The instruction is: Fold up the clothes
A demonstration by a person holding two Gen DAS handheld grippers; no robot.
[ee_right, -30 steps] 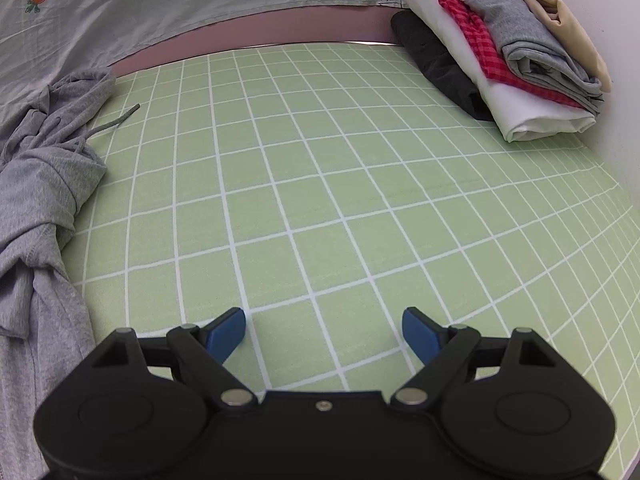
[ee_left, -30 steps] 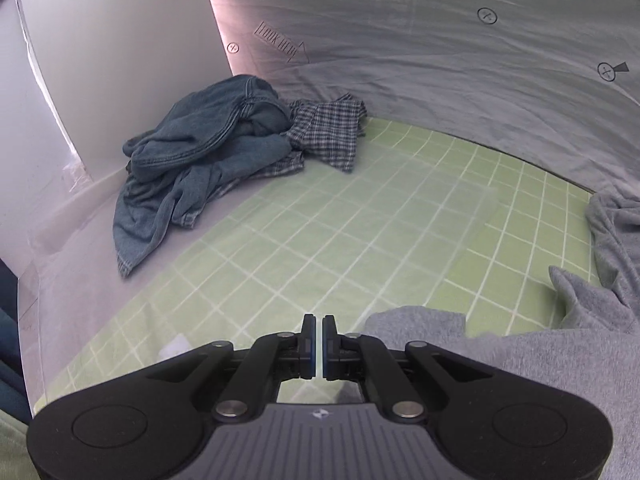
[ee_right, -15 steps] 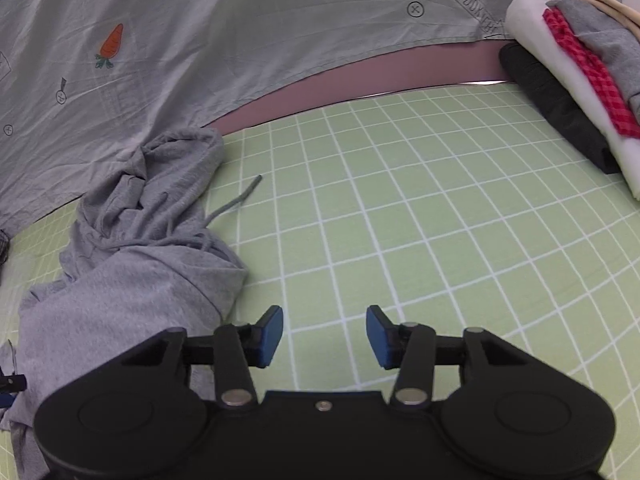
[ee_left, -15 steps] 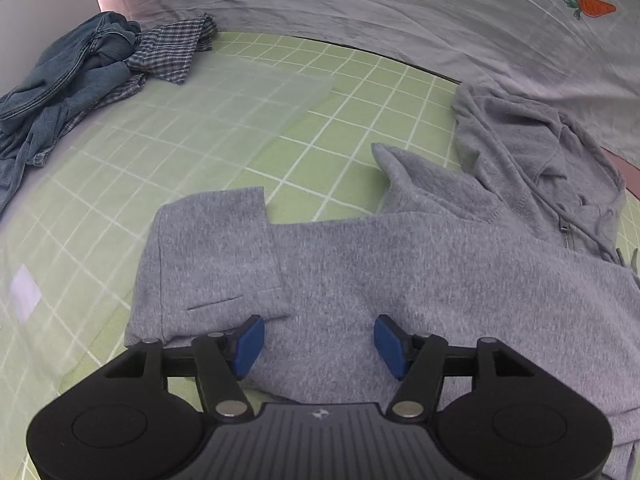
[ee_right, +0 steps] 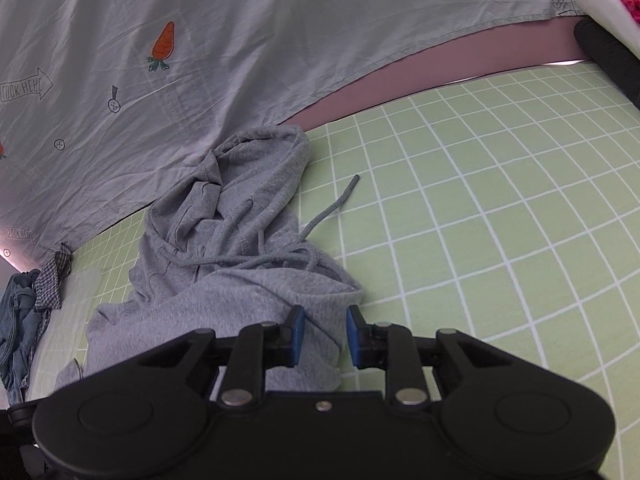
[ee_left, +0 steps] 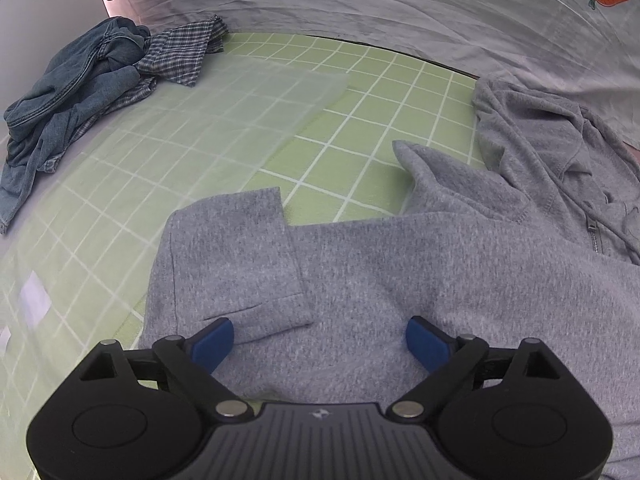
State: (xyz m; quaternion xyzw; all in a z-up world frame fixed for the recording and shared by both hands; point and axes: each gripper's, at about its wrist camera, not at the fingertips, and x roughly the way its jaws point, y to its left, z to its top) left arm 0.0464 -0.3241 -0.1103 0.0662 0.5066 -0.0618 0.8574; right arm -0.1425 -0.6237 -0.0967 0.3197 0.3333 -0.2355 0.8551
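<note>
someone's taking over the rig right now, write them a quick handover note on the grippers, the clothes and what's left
Left gripper: jaws wide and opening, empty, over the grey hoodie near a folded-over sleeve cuff.
Right gripper: jaws closing around a bunched edge of the hoodie; pads not yet pressing on it.
Hoodie: crumpled on the green grid mat, hood and drawstrings loose by the printed sheet.
Denim and checked clothes: unfolded heap at the mat's far corner.
Folded stack: at the opposite end.
Left: spread and fold the hoodie, then the heap.
</note>
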